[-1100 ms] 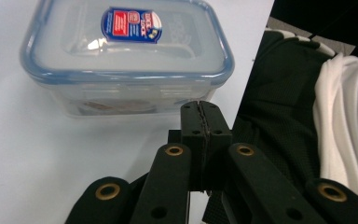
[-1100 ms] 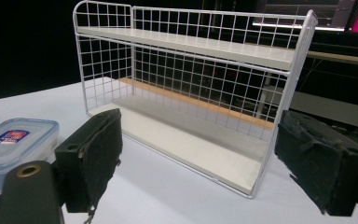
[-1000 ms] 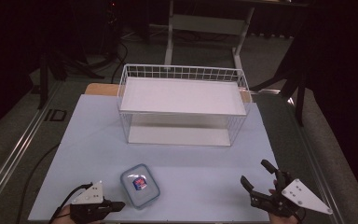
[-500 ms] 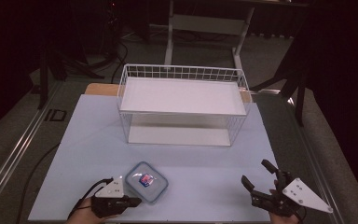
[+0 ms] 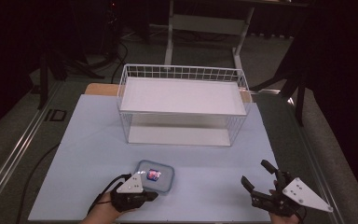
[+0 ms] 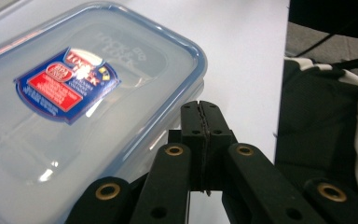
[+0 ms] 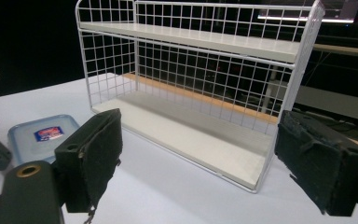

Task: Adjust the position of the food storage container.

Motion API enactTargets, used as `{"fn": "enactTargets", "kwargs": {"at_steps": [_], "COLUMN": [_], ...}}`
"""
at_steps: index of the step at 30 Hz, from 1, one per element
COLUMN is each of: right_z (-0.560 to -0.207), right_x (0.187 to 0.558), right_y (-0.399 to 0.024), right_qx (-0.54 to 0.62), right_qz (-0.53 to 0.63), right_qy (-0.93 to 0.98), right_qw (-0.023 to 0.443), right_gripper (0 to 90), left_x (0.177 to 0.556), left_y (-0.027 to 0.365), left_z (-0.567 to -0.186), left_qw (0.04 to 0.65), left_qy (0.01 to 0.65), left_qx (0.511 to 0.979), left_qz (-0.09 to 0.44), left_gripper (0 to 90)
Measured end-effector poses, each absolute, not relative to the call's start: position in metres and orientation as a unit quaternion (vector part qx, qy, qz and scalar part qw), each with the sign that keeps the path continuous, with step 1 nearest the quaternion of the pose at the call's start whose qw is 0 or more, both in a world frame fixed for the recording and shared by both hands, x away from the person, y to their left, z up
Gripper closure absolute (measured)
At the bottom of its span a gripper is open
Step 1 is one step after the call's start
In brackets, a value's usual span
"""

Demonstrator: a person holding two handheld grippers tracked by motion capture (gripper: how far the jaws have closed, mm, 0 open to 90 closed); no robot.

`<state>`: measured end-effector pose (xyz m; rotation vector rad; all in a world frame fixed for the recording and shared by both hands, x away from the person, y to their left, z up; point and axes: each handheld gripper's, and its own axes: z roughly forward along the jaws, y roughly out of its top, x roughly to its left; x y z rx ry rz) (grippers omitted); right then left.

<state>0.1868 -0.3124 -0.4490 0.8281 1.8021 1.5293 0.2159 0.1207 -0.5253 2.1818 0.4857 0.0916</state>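
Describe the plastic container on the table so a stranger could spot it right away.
Start at the white wire rack on the pale blue table. Nearer the person, at the left tool, lies the container: flat, translucent, with a blue-rimmed lid and a red-and-blue sticker.

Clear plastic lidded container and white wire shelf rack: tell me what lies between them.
Nothing: in the high view, bare pale blue tabletop separates the clear plastic lidded container from the white wire shelf rack.

Black hand-held gripper [image 5: 154,196], brass rivets, grey three-cornered plate, trailing cable.
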Motion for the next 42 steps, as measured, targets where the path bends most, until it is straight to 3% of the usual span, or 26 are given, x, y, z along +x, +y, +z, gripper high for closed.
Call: {"fn": "enactTargets", "kwargs": {"at_steps": [8,14,22,42], "right_z": [-0.45,-0.45,-0.45,-0.451], "right_x": [0.188,0.187,0.188,0.188], "right_y": [-0.311,-0.309,-0.31,-0.307], "right_qx": [0.312,0.311,0.315,0.31], "right_qz": [0.579,0.578,0.58,0.577], "right_qy": [0.687,0.689,0.687,0.694], "right_qw": [0.308,0.307,0.304,0.3], "right_gripper": [14.9,15.0,14.9,14.9], "left_x": [0.209,0.212,0.23,0.237], "left_y": [0.131,0.172,0.201,0.161], "left_z": [-0.511,-0.498,-0.512,-0.526], "left_qw": [0.454,0.458,0.422,0.412], "left_qy": [0.204,0.245,0.301,0.286], "left_qx": [0.867,0.85,0.849,0.862], "left_qz": [0.037,0.09,0.101,0.067], "left_gripper": [90.0,90.0,90.0,90.0]}}
